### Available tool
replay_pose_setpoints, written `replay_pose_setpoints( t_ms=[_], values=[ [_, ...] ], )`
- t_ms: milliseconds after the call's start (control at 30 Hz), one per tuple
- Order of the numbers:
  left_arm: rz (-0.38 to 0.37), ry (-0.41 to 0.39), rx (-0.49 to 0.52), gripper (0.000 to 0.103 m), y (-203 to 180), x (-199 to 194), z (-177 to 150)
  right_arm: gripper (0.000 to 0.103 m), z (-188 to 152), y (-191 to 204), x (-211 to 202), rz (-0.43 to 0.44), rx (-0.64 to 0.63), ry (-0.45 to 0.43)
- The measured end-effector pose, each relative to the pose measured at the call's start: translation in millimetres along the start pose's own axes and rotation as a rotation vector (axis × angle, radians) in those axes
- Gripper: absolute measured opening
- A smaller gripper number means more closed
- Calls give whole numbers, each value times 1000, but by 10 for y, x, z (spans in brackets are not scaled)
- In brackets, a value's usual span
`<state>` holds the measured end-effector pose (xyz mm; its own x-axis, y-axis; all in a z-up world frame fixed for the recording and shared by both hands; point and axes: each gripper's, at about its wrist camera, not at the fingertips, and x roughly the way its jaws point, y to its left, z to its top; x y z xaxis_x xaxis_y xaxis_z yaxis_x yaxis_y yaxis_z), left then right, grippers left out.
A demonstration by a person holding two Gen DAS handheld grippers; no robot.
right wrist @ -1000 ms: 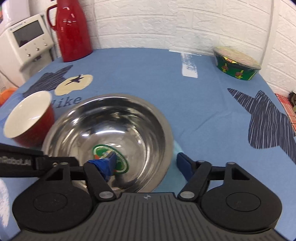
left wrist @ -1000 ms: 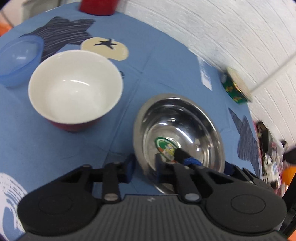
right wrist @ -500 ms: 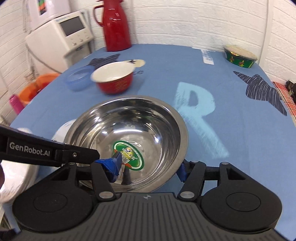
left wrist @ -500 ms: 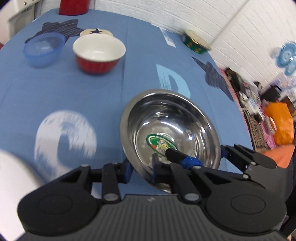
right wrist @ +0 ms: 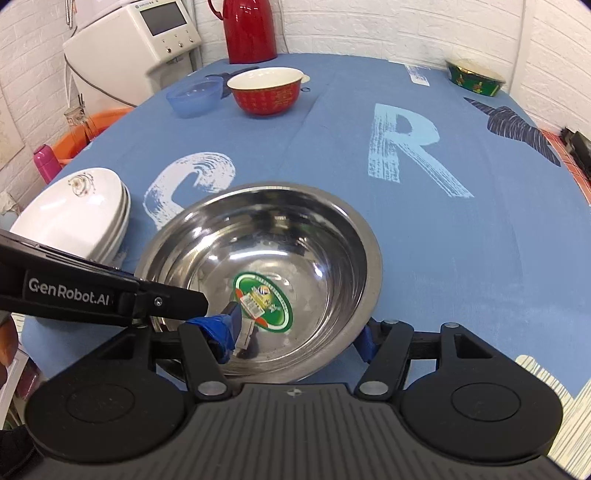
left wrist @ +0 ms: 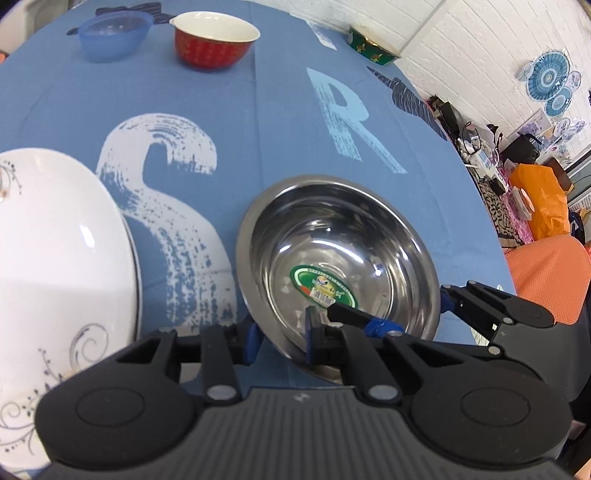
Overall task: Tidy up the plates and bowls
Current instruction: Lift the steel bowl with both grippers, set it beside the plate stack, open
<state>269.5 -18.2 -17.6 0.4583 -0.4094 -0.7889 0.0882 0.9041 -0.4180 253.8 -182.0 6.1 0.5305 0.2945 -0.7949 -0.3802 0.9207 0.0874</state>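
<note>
A steel bowl (left wrist: 332, 236) (right wrist: 277, 229) with a green sticker inside is held low over the blue tablecloth, near the front edge. My left gripper (left wrist: 281, 336) is shut on its near-left rim. My right gripper (right wrist: 293, 334) is shut across the bowl's wall, one finger inside and one outside under the rim. A stack of white plates (left wrist: 55, 240) (right wrist: 74, 206) lies just left of the bowl. Farther back stand a red bowl (left wrist: 214, 44) (right wrist: 266, 92) with a white inside and a small blue plastic bowl (left wrist: 110, 37) (right wrist: 194, 96).
A green noodle cup (left wrist: 373, 50) (right wrist: 474, 77) sits at the far right of the table. A red thermos (right wrist: 247, 29) and a white appliance (right wrist: 133, 44) stand at the back. An orange chair (left wrist: 546, 273) is off the right edge, and an orange basin (right wrist: 81, 136) off the left.
Both grippers have carried the steel bowl back from beside the red bowl toward the front edge. The white plate stack has come into view at the left.
</note>
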Motion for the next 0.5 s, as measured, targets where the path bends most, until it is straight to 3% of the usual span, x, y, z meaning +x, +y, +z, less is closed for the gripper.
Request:
replay_pose_setpoints(
  t_ms=[100,133,167,333,500],
  values=[
    [-1,1,4,12,-11,26,2,50,-62,-5,27,3,3,14],
    [-14,13,3,33,-9,28,-7,49,-77,-2,11,7,1,13],
    [-14,17,-6,45,-7,19,-16,49,-92,-8,-4,3,5,16],
    [7,-54,21,51,-66,-173,15,50,-139,-95,-134,31,84,26],
    [8,-135,48,57,-49,-485,99,50,-150,-166,-421,20,123,-33]
  ],
)
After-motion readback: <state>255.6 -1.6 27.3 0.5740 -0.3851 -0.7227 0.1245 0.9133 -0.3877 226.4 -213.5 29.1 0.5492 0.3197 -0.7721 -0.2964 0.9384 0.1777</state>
